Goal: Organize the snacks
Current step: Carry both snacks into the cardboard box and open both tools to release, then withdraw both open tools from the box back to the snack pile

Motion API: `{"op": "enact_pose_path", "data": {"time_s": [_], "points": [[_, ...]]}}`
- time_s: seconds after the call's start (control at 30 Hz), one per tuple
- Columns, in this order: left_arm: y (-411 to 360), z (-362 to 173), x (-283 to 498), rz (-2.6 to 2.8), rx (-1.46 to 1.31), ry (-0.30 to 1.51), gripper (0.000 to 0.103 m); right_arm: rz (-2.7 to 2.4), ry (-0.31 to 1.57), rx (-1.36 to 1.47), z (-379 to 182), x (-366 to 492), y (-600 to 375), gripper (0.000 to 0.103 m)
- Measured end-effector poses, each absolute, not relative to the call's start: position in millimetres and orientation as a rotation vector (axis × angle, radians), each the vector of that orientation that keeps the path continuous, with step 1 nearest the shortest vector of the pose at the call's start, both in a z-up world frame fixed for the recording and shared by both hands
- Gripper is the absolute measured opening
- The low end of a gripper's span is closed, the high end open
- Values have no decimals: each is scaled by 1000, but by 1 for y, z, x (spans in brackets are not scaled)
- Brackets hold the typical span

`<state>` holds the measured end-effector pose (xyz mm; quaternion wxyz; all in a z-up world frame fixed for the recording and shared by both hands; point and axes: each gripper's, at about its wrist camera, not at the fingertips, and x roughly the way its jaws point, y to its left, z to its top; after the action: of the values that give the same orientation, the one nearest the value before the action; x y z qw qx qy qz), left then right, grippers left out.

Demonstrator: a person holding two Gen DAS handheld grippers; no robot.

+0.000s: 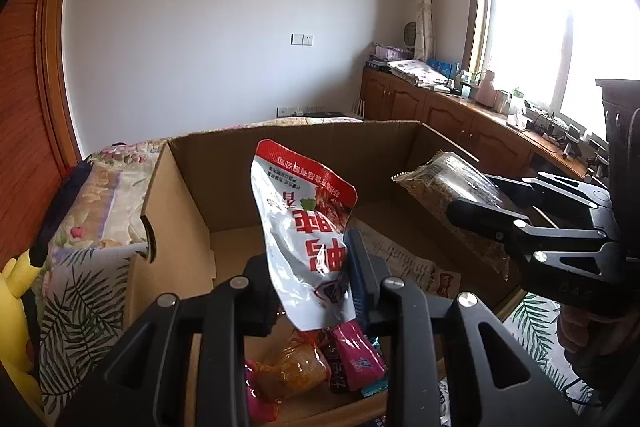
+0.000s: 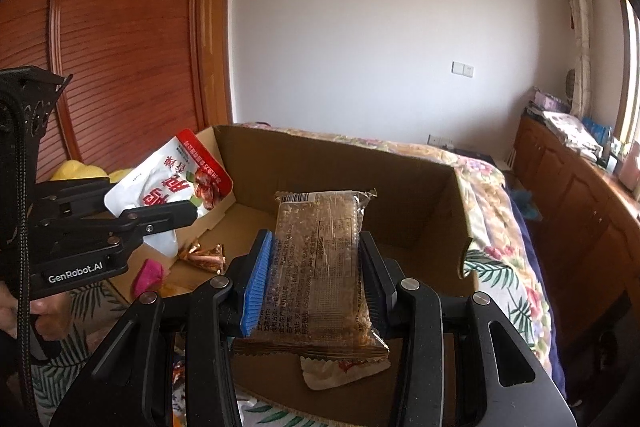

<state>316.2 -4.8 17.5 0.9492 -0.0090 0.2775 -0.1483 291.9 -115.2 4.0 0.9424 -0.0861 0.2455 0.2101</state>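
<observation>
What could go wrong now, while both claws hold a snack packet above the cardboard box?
1. The left claw pinches the glossy white and red pouch only near its lower end; it may slip out or swing.
2. The right claw holds the clear packet of brown snack close beside the left one; the two could bump over the cardboard box.
3. A dropped packet may land on the small snacks already inside.

Black tongs (image 2: 314,277), blue ribbed pad, silver screws, "GenRobot.AI" marking.
</observation>
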Motion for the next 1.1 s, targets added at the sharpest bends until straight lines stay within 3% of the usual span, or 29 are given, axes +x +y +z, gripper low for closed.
{"op": "enact_pose_path", "data": {"time_s": [0.47, 0.7, 1.1], "points": [[-4, 9, 321, -291, -36, 576, 31, 439, 549, -187, -11, 304, -109, 43], [-1, 8, 321, -296, -53, 570, 40, 443, 556, -180, -12, 306, -112, 43], [-3, 16, 313, -303, -62, 557, 45, 435, 520, -152, -6, 295, -114, 44]]}}
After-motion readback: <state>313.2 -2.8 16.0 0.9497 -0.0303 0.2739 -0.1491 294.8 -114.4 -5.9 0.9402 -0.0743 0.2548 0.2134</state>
